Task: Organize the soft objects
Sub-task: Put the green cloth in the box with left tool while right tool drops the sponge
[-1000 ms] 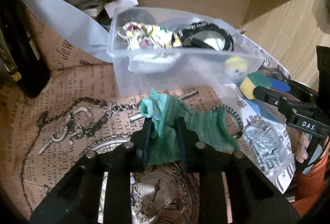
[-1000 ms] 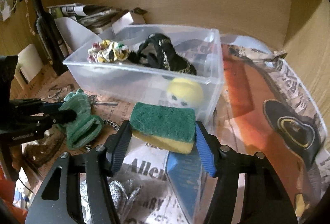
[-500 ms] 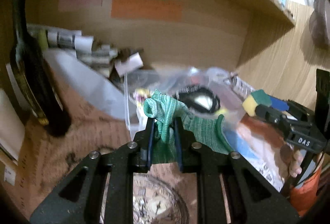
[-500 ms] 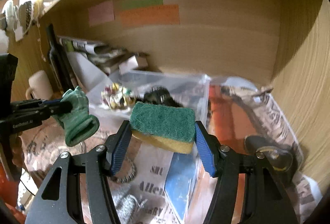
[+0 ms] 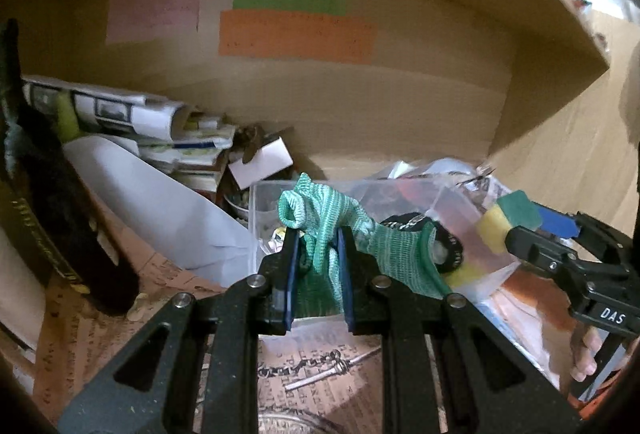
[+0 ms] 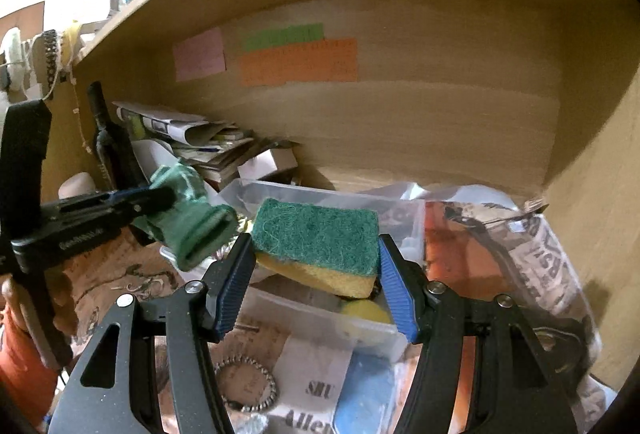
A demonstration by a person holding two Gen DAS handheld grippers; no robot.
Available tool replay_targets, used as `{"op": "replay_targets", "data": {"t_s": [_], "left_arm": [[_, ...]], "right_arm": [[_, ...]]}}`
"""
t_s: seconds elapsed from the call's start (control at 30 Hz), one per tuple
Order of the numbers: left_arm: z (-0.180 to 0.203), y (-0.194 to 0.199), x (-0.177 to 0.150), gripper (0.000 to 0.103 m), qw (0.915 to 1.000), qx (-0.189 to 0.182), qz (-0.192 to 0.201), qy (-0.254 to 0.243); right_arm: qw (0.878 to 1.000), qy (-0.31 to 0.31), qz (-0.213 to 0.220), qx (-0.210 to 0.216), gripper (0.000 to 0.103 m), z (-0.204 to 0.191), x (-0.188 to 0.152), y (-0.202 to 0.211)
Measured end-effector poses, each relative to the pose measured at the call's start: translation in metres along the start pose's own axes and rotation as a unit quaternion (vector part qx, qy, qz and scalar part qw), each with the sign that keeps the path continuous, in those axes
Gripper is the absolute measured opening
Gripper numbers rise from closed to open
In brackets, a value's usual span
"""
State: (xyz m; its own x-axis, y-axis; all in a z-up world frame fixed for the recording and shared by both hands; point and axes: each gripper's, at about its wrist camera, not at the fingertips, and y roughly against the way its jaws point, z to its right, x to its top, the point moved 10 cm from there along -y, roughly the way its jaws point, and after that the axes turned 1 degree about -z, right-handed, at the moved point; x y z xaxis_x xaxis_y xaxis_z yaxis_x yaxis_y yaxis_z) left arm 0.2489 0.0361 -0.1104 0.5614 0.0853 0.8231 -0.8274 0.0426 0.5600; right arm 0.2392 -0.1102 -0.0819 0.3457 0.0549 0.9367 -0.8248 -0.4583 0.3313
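My left gripper (image 5: 318,240) is shut on a green knit sock (image 5: 332,230), held in the air just in front of the clear plastic bin (image 5: 264,202). The sock also shows at the left of the right wrist view (image 6: 192,218). My right gripper (image 6: 316,258) is shut on a green-and-yellow sponge (image 6: 316,242) and holds it above the near side of the bin (image 6: 320,318). The sponge shows at the right of the left wrist view (image 5: 510,216). The bin holds a black strap (image 5: 448,254) and a yellow ball (image 6: 366,312).
A dark wine bottle (image 5: 52,202) stands at the left. Rolled papers and books (image 5: 160,126) and a white roll (image 5: 160,202) lie behind the bin. A bead bracelet (image 6: 248,386) and printed papers (image 6: 536,266) lie on the surface. Shelf walls close the back and right.
Both grippers have risen from the table with their objects and tilted up toward the shelf back. The sock left the surface and now hangs at the bin's rim.
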Motion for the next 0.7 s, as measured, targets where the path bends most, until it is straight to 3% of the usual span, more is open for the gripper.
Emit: {"op": "replay_targets", "data": {"t_s": [0.33, 0.53, 0.6, 0.7], "left_arm": [[0.014, -0.043, -0.017, 0.018, 0.9983, 0.023, -0.028, -0.046], [0.009, -0.054, -0.026, 0.020, 0.9975, 0.022, -0.051, -0.044], [0.005, -0.057, -0.028, 0.025, 0.9973, 0.022, -0.058, -0.040], [0.002, -0.059, -0.029, 0.043, 0.9973, 0.018, -0.065, -0.029]], "right_arm": [[0.999, 0.007, -0.037, 0.009, 0.058, -0.007, -0.009, -0.037], [0.997, 0.017, -0.067, 0.014, 0.058, -0.013, -0.020, -0.061], [0.996, 0.022, -0.082, 0.016, 0.058, -0.015, -0.026, -0.070], [0.995, 0.027, -0.096, 0.016, 0.060, -0.016, -0.031, -0.075]]}}
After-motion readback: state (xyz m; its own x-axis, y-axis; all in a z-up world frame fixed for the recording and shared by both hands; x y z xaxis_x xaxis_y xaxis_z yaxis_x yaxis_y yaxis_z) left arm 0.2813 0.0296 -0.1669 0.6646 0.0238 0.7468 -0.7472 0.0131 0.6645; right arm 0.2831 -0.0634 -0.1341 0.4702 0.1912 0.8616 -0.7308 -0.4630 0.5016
